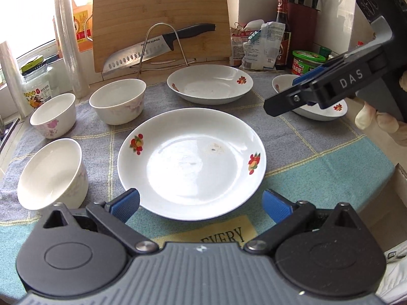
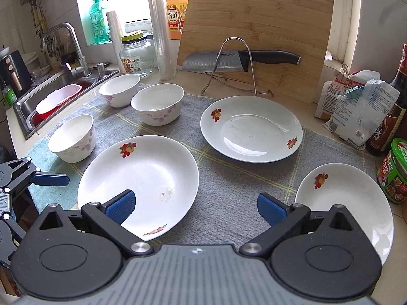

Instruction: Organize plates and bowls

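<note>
Bamboo board (image 2: 257,28) behind SUPOR knife (image 2: 229,59), DAS on right claw (image 2: 195,209), both claws gaping, left claw (image 1: 201,204) over plate (image 1: 190,162)

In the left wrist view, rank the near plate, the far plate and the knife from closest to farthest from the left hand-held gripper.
1. Near plate, centre, just ahead of the left hand-held gripper.
2. Far plate, behind it, slightly right.
3. Knife, at the back, against the cutting board.

A home kitchen: steel sink (image 2: 54,94) with faucet (image 2: 66,41) at the counter's left edge, bamboo cutting board (image 2: 257,33) and knife (image 2: 239,61) (leaning at the back edge), knife block (image 1: 302,17), sauce bottles, window behind.
</note>
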A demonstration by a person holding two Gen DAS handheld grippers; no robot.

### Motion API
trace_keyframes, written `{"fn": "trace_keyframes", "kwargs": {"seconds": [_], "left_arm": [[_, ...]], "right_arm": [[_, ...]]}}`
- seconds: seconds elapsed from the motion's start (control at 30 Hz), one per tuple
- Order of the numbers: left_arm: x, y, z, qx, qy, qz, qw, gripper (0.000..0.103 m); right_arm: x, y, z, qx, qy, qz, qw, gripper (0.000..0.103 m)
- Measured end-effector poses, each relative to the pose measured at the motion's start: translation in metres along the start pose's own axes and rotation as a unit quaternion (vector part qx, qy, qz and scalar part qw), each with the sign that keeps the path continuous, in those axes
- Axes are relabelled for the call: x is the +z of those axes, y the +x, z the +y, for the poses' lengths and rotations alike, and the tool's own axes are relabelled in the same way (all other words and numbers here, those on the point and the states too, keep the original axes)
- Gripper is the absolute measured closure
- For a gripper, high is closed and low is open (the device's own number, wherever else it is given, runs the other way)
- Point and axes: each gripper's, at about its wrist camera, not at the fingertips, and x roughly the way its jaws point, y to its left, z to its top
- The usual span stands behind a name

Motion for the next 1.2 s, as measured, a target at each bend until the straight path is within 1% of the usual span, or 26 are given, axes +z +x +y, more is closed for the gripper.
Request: {"fn": "trace_keyframes", "kwargs": {"seconds": [0.17, 0.3, 0.6, 0.9, 1.1, 1.2], "left_arm": [[-0.014, 0.011, 0.018, -0.005, -0.001, 0.018, 0.9998, 0.001], [-0.023, 0.020, 0.027, -0.011, 0.008, 0.029, 0.9995, 0.001], [-0.025, 0.036, 0.035, -0.047, 0.039, 0.037, 0.9975, 0.001], [-0.019, 0.047, 0.039, -0.076, 0.070, 0.020, 0.9945, 0.001], [-0.018, 0.052, 0.042, -0.086, 0.077, 0.002, 0.9933, 0.000], [-0.018, 0.053, 0.042, -0.085, 0.074, -0.002, 0.9937, 0.000]], "right_arm": [[-0.003, 0.010, 0.012, -0.004, 0.007, 0.016, 1.000, 0.000], [-0.008, 0.019, 0.019, -0.008, 0.015, 0.029, 0.999, 0.000], [-0.019, 0.035, 0.035, -0.005, 0.035, 0.057, 0.998, 0.000], [-0.023, 0.038, 0.046, -0.012, 0.049, 0.064, 0.997, 0.000], [-0.025, 0.045, 0.042, 0.004, 0.051, 0.072, 0.996, 0.000], [-0.024, 0.053, 0.040, 0.014, 0.046, 0.079, 0.996, 0.000]]}}
